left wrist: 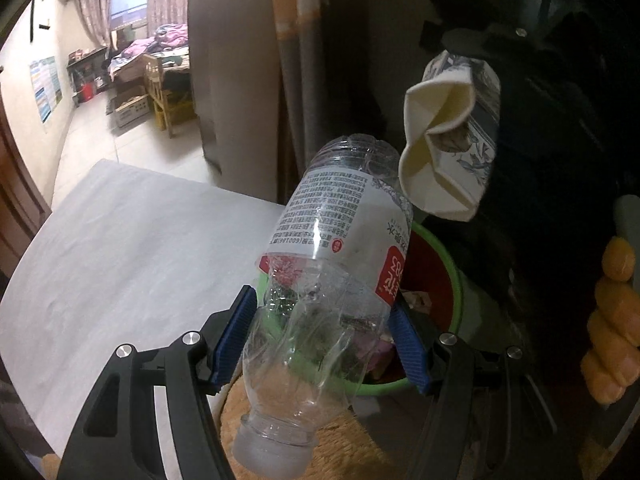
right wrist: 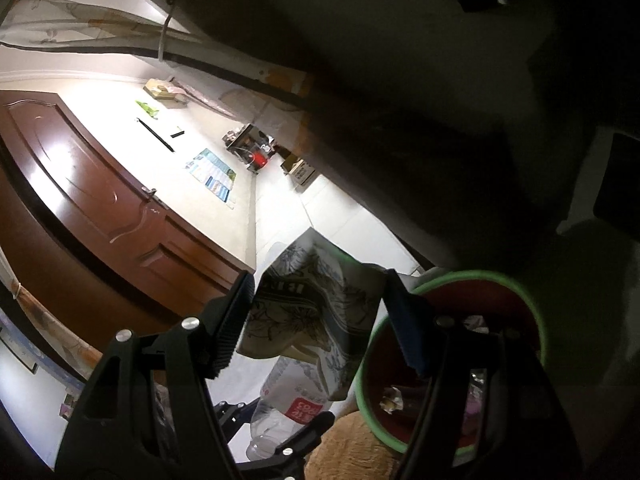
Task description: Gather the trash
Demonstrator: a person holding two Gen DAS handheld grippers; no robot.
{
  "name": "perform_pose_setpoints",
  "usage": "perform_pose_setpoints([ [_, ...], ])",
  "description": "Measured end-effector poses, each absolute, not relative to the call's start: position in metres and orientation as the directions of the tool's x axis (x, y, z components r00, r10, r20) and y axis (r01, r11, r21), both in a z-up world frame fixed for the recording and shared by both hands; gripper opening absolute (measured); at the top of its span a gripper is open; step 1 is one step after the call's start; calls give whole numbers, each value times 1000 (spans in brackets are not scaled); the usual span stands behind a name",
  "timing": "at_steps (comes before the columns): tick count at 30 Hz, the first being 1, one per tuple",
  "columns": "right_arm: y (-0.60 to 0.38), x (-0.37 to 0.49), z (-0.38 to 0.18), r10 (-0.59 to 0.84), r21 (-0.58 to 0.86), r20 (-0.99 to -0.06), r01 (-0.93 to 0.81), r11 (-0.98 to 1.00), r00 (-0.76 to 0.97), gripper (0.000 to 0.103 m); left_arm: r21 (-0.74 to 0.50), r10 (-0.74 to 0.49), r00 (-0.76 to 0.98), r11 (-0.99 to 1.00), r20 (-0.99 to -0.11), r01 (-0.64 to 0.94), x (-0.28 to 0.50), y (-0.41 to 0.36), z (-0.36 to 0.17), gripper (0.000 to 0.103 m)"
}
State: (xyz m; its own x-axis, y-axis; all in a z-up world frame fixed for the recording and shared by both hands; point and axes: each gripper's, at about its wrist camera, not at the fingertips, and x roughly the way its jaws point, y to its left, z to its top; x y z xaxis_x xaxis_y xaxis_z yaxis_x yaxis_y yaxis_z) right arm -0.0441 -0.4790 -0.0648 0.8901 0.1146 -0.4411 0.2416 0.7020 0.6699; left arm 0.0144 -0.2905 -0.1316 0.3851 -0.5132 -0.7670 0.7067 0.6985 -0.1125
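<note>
Above the green-rimmed bin (left wrist: 454,276), already part-filled, the left gripper (left wrist: 324,336) clamps a crushed bottle (left wrist: 332,240) and the right gripper (right wrist: 320,320) a crumpled carton (right wrist: 316,312), neither yet dropped.

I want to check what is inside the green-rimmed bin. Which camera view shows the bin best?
The right wrist view: the bin shows its green rim, red inside and scraps at the bottom, partly behind the right gripper. In the left wrist view the bin is mostly hidden behind the plastic bottle.
</note>
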Motion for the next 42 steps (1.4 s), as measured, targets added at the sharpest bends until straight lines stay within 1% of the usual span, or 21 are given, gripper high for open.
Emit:
perform_pose_setpoints([
  [3,-480,-45,-64,106,663,-447,249,706,888,64,-101,-511,385,691,-769,716,14,-293,-134,65],
  [5,-478,-43,-64,107,658,-452,250,711,886,64,-101,-519,396,692,-758,715,12,-292,-132,80],
  [7,-477,-39,-65,114,656,-460,250,712,881,64,-104,-526,414,702,-743,705,15,-285,-126,84],
  [8,-475,-37,-66,119,658,-461,249,710,879,64,-101,-523,422,707,-741,700,14,-285,-127,89],
  [13,-459,-22,-71,172,673,-463,219,707,869,64,-65,-480,537,785,-694,617,24,-244,-110,93],
  [16,-445,-11,-73,189,659,-482,211,722,856,64,-50,-452,601,824,-660,564,30,-219,-97,94],
  [21,-438,-10,-83,139,612,-545,279,740,827,64,-40,-434,659,851,-615,523,36,-198,-78,95],
  [24,-438,-11,-91,62,550,-614,371,748,787,66,-40,-427,688,864,-587,502,40,-190,-67,95],
  [26,-440,-14,-94,1,506,-649,431,747,760,74,-39,-420,705,872,-572,488,43,-183,-62,95],
  [27,-440,-14,-95,-48,467,-672,473,747,739,87,-38,-417,709,874,-568,484,44,-181,-61,95],
  [28,-440,-14,-94,-75,448,-678,491,747,732,91,-38,-414,713,877,-566,480,45,-178,-60,95],
  [31,-431,-13,-88,-122,402,-680,506,763,723,92,-41,-397,718,888,-571,459,49,-169,-56,95],
  [34,-412,-7,-75,-141,367,-659,479,798,739,97,-48,-378,735,903,-563,427,53,-155,-53,95],
  [38,-378,-3,-57,-160,315,-597,414,854,786,98,-50,-356,759,918,-546,394,58,-137,-49,95],
  [39,-368,-1,-52,-165,300,-575,394,869,801,98,-48,-348,765,922,-542,385,59,-132,-48,95],
  [42,-332,-5,-38,-187,261,-457,333,906,869,98,-40,-308,783,939,-540,342,65,-117,-47,95],
])
